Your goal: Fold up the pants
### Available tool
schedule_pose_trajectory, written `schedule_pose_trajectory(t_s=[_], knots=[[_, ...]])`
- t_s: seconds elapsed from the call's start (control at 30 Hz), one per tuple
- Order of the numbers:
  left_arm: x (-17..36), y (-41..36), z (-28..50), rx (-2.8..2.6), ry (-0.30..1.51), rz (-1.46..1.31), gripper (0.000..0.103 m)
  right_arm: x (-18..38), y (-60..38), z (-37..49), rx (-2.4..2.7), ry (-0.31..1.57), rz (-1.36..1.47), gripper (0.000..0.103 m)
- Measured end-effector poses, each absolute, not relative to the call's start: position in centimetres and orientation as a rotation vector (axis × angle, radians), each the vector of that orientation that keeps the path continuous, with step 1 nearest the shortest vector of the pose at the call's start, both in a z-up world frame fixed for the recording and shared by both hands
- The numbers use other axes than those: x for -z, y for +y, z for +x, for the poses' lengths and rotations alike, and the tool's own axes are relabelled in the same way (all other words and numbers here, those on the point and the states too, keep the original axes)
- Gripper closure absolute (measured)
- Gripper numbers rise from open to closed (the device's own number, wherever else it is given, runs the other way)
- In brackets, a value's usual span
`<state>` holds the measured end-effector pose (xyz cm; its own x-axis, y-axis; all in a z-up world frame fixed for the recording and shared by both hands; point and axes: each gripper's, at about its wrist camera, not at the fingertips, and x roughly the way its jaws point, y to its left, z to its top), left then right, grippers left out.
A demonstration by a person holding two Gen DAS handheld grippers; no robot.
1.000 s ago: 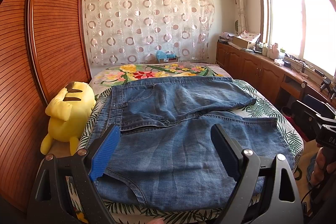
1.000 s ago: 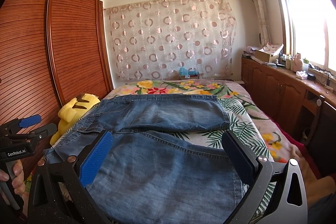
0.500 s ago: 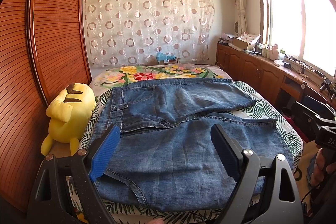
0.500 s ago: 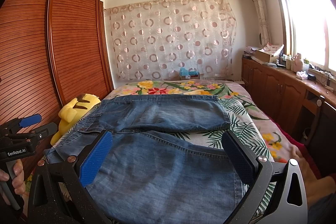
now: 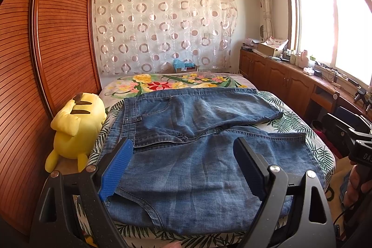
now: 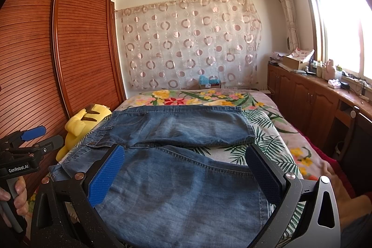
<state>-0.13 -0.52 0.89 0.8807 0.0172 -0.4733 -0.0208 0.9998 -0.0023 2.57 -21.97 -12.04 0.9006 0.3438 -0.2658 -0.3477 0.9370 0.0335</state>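
Observation:
Blue denim pants (image 5: pixel 197 143) lie spread across the bed, waistband at the left near the plush toy, both legs running to the right. They also fill the near half of the right wrist view (image 6: pixel 176 169). My left gripper (image 5: pixel 183 166) is open and empty, held above the near leg close to the waist end. My right gripper (image 6: pixel 186 176) is open and empty above the near leg further right. The left gripper's body shows at the left edge of the right wrist view (image 6: pixel 21 152).
The bed has a floral cover (image 5: pixel 186 83). A yellow plush toy (image 5: pixel 74 124) sits at its left edge against the wooden slatted wardrobe (image 5: pixel 46 62). Wooden cabinets with clutter (image 5: pixel 290 76) run along the right wall under the window.

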Motion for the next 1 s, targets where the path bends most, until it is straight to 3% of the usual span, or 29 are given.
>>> schedule_pose_trajectory(t_s=[0.4, 1.0], knots=[[-1.9, 0.0, 0.0, -0.011, 0.505, -0.01, 0.014, 12.1, -21.9, 2.6, -0.357, 0.275, -0.019, 0.0], [3.5, 4.8, 1.6, -0.063, 0.605, -0.046, 0.014, 13.5, -24.0, 5.3, -0.291, 0.39, -0.035, 0.0]])
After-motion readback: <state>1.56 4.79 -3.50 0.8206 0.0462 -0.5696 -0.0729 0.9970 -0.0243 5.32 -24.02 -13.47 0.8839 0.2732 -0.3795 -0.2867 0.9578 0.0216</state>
